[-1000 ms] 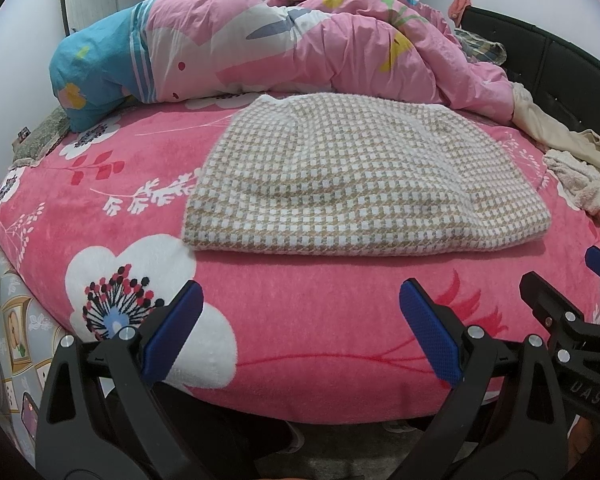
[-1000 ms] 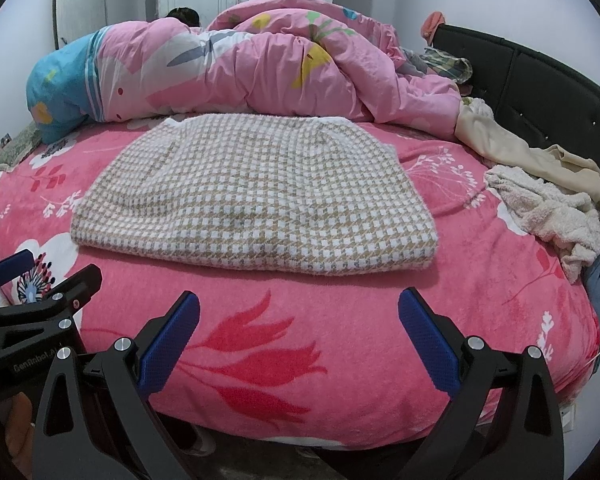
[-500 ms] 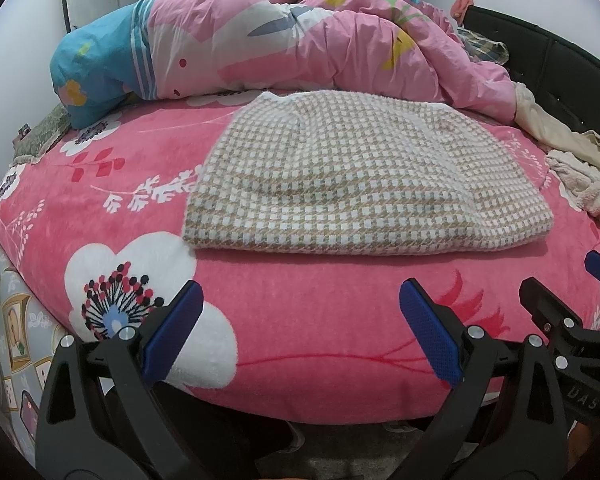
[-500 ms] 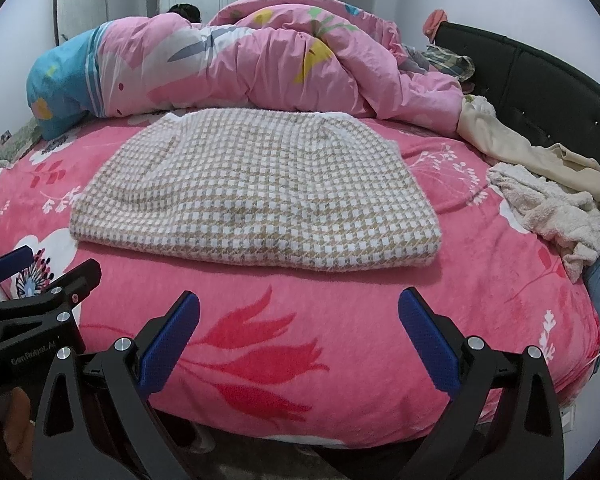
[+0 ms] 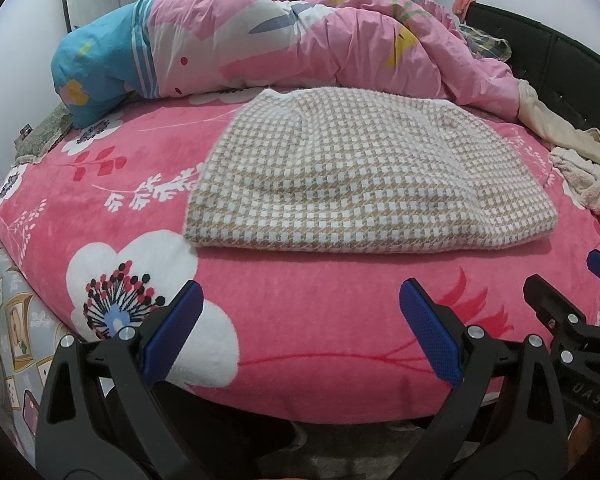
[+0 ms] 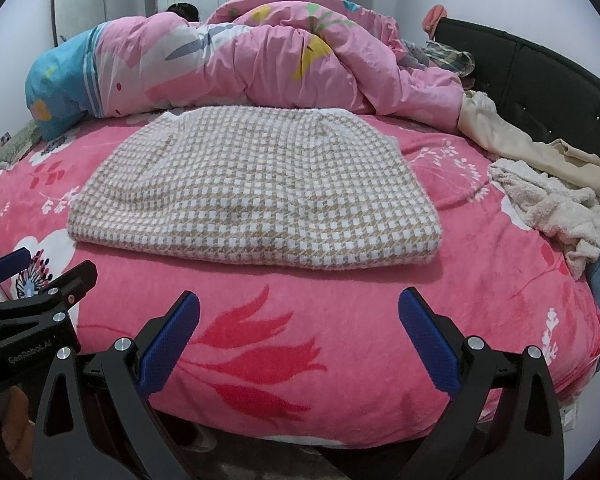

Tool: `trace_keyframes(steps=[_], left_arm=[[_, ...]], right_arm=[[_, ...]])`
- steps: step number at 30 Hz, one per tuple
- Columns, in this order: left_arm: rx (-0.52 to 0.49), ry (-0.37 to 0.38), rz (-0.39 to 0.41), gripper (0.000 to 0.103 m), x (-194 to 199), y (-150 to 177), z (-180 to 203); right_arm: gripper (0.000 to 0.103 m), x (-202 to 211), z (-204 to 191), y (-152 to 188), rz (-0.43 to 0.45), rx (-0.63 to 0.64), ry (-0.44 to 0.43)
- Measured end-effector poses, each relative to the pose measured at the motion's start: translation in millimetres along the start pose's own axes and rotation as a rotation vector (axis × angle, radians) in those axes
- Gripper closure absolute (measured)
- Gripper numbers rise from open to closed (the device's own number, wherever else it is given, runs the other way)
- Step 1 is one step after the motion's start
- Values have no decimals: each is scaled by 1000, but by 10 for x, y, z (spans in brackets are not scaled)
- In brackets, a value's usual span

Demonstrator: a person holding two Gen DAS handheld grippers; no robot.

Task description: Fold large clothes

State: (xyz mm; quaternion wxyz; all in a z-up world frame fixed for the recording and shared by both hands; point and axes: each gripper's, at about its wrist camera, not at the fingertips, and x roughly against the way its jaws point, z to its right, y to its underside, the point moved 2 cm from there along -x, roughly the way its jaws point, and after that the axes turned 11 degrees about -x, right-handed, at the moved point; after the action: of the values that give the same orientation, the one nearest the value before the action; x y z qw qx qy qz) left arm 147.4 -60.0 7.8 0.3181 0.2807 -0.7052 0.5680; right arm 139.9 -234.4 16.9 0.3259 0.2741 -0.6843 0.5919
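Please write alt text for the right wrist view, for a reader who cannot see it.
A folded beige-and-white checked garment lies flat on a pink floral bed, untouched, with the open right gripper in front of it. A rumpled pink duvet lies behind.

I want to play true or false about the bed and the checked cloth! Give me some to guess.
1. The checked cloth lies folded on the pink bed cover. True.
2. The left tool is gripping the cloth. False: it is open, short of the cloth.
3. The right tool is open and holds nothing. True.
4. The pink quilt sits on top of the cloth. False: it is bunched up behind it.
5. Cream-coloured clothes are heaped to the right of the cloth. True.
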Motion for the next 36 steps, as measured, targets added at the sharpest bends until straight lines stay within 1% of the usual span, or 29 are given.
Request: trace_keyframes(steps=[36], left_arm=[[6,-3,1,8,-14,-3,-15]], right_arm=[[6,-5,-48,-4,0,7,2]])
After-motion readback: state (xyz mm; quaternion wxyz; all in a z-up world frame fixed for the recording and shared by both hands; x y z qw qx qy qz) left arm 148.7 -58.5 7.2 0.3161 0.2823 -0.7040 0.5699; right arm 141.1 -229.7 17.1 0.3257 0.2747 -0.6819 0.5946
